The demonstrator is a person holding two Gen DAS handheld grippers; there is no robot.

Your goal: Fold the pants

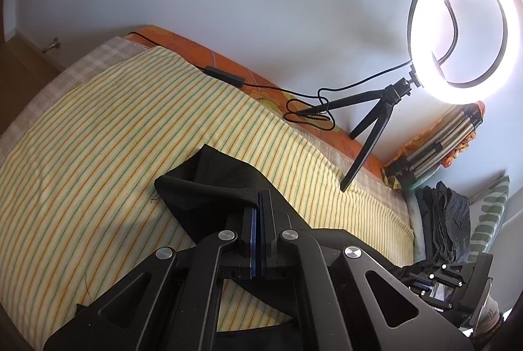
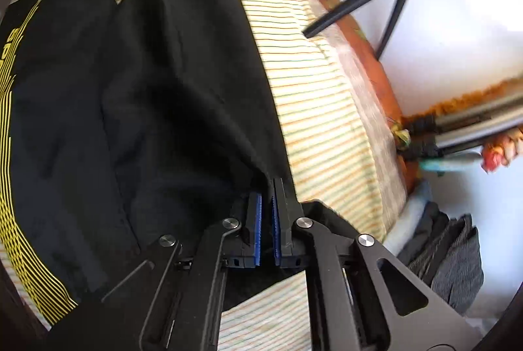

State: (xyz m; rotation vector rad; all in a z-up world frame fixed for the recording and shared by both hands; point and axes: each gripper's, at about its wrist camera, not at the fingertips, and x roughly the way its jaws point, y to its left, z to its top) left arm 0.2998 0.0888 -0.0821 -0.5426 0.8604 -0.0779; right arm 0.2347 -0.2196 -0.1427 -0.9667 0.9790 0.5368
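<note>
Left gripper (image 1: 258, 204) clamps the matte black pants (image 1: 209, 181); right gripper (image 2: 268, 191) pinches their crumpled edge.

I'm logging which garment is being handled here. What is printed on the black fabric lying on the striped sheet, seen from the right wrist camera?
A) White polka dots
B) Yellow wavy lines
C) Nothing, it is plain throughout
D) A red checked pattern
B: the black fabric carries a band of yellow wavy lines along its left side, as it lies on the striped sheet.
</note>
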